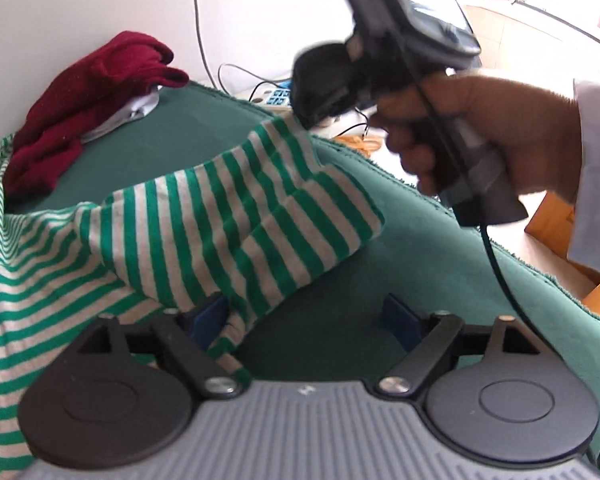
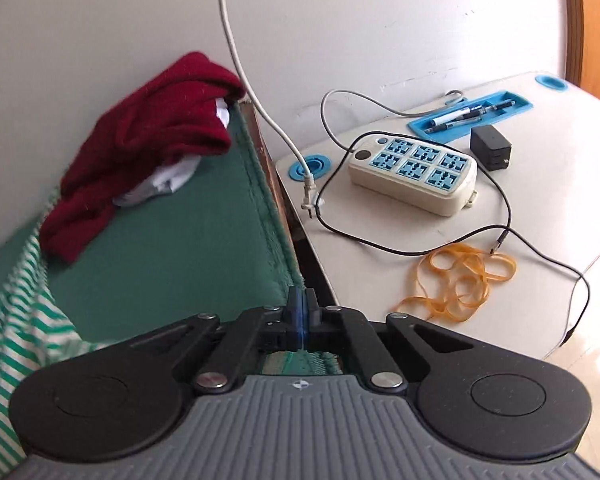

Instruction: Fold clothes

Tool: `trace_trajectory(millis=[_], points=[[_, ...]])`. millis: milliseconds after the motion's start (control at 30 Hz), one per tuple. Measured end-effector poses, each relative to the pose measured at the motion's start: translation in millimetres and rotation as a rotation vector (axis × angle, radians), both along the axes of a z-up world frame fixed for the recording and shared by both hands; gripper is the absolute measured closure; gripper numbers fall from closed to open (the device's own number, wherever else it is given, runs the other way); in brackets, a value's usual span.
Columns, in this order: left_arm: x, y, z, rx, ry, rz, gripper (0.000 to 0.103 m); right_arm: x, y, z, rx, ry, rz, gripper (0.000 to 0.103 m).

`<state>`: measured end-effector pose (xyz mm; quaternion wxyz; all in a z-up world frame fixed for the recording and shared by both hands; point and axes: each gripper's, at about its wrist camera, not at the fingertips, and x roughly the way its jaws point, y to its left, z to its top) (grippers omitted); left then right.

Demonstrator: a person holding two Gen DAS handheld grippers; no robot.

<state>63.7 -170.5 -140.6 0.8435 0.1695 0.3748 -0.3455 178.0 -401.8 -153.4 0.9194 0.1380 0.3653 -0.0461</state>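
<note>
Left wrist view: the left hand-held gripper (image 1: pixel 306 316) is spread, the striped shirt (image 1: pixel 204 220) draped over its left finger, unfolded. Beyond, the right hand-held gripper (image 2: pixel 300 312), pressed together, seems to lift the sleeve. Farther back lies a red garment (image 1: pixel 88 108), unfolded.

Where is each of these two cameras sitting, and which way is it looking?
Left wrist: on the left gripper, open, looking down over the striped shirt and green cloth; the person's hand holding the right gripper shows.
Right wrist: on the right gripper, shut, looking over the cloth's edge at a side table with a power strip.
Shared: red garment, striped shirt, green cloth.
</note>
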Motion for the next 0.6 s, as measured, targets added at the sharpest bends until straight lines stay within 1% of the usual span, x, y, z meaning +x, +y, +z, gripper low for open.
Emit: trace_trajectory(millis=[33, 67, 100, 133, 167, 233, 267, 300, 333, 367, 400, 433, 467, 500, 533, 567, 600], points=[[0, 1, 1, -0.002, 0.005, -0.003, 0.017, -4, 1, -1, -0.032, 0.008, -0.01, 0.103], [0, 1, 2, -0.004, 0.01, -0.006, 0.017, -10, -2, 0, -0.018, 0.007, -0.027, 0.103], [0, 3, 3, -0.008, 0.015, -0.009, 0.022, -18, -5, 4, 0.008, -0.007, -0.039, 0.102], [-1, 8, 7, -0.032, 0.018, -0.004, 0.025, -31, -9, 12, 0.062, -0.055, -0.034, 0.101], [-2, 13, 11, -0.055, 0.021, 0.001, 0.026, -46, -9, 23, 0.108, -0.099, -0.005, 0.098], [-6, 27, 16, -0.094, 0.037, 0.02, 0.026, -69, -3, 37, 0.189, -0.129, 0.098, 0.09], [-8, 34, 18, -0.112, 0.047, 0.03, 0.026, -76, 3, 37, 0.236, -0.113, 0.159, 0.086], [-7, 39, 16, -0.122, 0.07, 0.042, 0.027, -83, 8, 37, 0.282, -0.097, 0.22, 0.084], [-7, 43, 14, -0.131, 0.094, 0.054, 0.028, -88, 14, 35, 0.32, -0.07, 0.272, 0.084], [-6, 48, 12, -0.14, 0.119, 0.065, 0.028, -88, 19, 28, 0.332, -0.024, 0.294, 0.084], [-6, 48, 8, -0.146, 0.149, 0.071, 0.031, -88, 22, 22, 0.322, 0.013, 0.3, 0.084], [-10, 44, 6, -0.147, 0.141, 0.065, 0.03, -88, 24, 16, 0.303, 0.041, 0.298, 0.085], [-14, 40, 5, -0.149, 0.134, 0.06, 0.03, -89, 22, 11, 0.269, 0.047, 0.273, 0.091], [-18, 36, 4, -0.15, 0.127, 0.054, 0.028, -89, 18, 9, 0.245, 0.041, 0.24, 0.1], [-22, 31, 3, -0.15, 0.119, 0.047, 0.024, -89, 13, 9, 0.228, 0.026, 0.209, 0.102], [-27, 26, 3, -0.148, 0.108, 0.029, 0.023, -90, 10, 9, 0.214, 0.016, 0.183, 0.103], [-32, 22, 4, -0.146, 0.1, 0.012, 0.027, -91, 12, 10, 0.206, 0.013, 0.171, 0.103]])
